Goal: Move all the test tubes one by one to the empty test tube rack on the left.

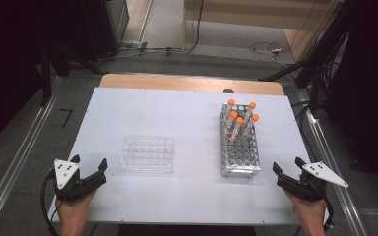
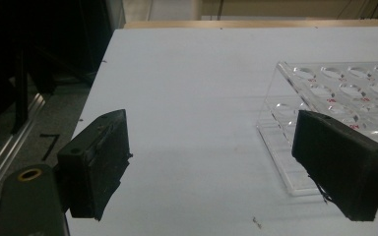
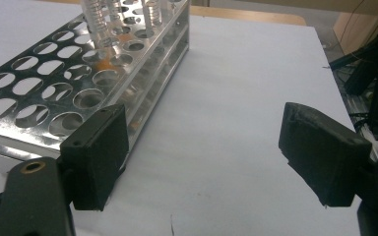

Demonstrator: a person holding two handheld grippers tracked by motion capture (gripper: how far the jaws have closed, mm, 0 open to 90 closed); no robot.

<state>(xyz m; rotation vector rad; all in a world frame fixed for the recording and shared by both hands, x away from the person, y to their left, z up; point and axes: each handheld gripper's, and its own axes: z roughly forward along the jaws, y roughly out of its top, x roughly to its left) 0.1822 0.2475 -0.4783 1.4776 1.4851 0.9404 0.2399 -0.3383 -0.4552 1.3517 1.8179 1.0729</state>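
Looking down from the high view, we see the left gripper [image 1: 88, 166] at about seven o'clock on the white table [image 1: 187, 110], and the right gripper [image 1: 286, 166] at about five o'clock near the table's right edge; both are held in a hand low over the near edge, and both have their jaws spread wide with nothing between them.

We find the clear well plate [image 1: 148, 153] lying flat near the middle of the table, toward one o'clock from the left gripper and apart from it; in the left gripper view its near corner [image 2: 295, 147] sits just ahead of the right-hand jaw, not touched by it.

We see the metal tube rack [image 1: 239, 142] standing to the right of the plate, toward eleven o'clock from the right gripper; five orange-capped tubes [image 1: 240, 118] stand upright in its far end, while its nearer holes are empty; in the right gripper view the rack [image 3: 74, 83] lies just beyond the left-hand jaw, and we cannot tell whether that jaw touches it; the tubes' lower parts [image 3: 98, 19] rise at twelve o'clock there.
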